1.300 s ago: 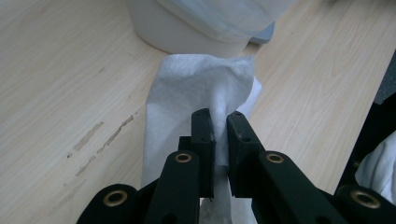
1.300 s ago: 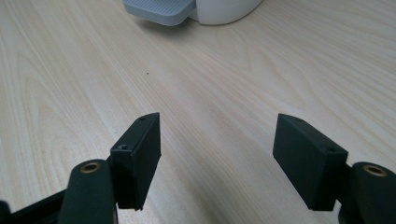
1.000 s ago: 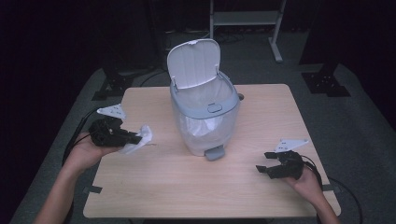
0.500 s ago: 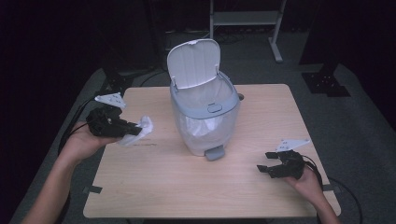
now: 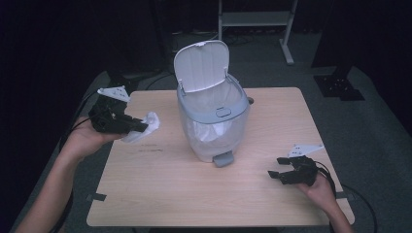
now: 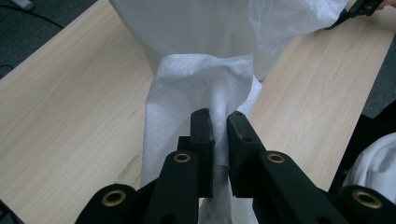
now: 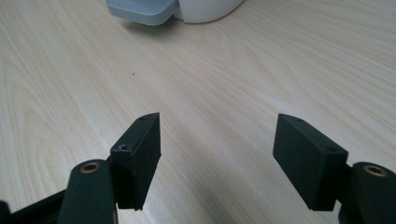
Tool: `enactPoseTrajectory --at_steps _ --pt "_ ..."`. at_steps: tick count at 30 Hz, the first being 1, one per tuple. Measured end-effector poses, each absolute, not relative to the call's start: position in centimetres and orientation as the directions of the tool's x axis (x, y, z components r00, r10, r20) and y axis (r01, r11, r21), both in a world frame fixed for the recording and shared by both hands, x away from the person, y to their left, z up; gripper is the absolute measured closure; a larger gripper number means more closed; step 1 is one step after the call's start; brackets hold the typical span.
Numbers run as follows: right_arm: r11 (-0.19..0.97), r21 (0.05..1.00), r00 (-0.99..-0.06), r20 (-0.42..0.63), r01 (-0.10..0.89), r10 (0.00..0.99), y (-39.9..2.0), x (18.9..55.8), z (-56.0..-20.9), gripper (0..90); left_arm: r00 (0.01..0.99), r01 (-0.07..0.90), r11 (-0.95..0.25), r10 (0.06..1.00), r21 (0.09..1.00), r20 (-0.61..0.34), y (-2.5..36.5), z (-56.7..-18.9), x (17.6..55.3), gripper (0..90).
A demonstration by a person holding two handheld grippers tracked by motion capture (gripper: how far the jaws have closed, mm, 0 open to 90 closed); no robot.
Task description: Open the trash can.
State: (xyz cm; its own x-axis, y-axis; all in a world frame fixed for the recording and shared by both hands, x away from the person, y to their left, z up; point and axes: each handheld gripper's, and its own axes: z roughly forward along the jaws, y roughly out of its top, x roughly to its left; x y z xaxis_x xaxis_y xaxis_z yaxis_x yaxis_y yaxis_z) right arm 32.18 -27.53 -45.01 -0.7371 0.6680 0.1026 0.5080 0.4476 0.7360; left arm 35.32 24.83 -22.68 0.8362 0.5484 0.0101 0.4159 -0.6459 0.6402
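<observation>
A small grey-white pedal bin [image 5: 214, 116] stands mid-table with its lid up and a white liner inside. My left gripper [image 5: 142, 127] hangs above the table's left edge, shut on a crumpled white tissue [image 5: 145, 125]. In the left gripper view the tissue [image 6: 196, 102] is pinched between the two black jaws, with the bin's liner [image 6: 224, 23] just beyond. My right gripper [image 5: 275, 174] rests low near the front right of the table, jaws spread wide with nothing between them. The right gripper view faces the bin's grey foot pedal [image 7: 142, 10].
The wooden table [image 5: 160, 194] has bare room in front of the bin and between the two hands. A white metal stand [image 5: 255, 19] and dark equipment feet stand on the floor behind the table. Cables trail off both sides.
My left hand has lifted the tissue up off the table and a little toward the back. The right hand and its gripper have stayed still.
</observation>
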Motion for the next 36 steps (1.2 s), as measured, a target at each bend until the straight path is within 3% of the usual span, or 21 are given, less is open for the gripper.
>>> enactPoseTrajectory --at_steps 36 --pt "0.431 0.74 -0.728 0.114 0.516 0.676 -28.3 32.2 -45.4 30.8 0.87 0.343 -0.686 0.49 0.642 0.059 21.8 -18.3 37.5 81.6"
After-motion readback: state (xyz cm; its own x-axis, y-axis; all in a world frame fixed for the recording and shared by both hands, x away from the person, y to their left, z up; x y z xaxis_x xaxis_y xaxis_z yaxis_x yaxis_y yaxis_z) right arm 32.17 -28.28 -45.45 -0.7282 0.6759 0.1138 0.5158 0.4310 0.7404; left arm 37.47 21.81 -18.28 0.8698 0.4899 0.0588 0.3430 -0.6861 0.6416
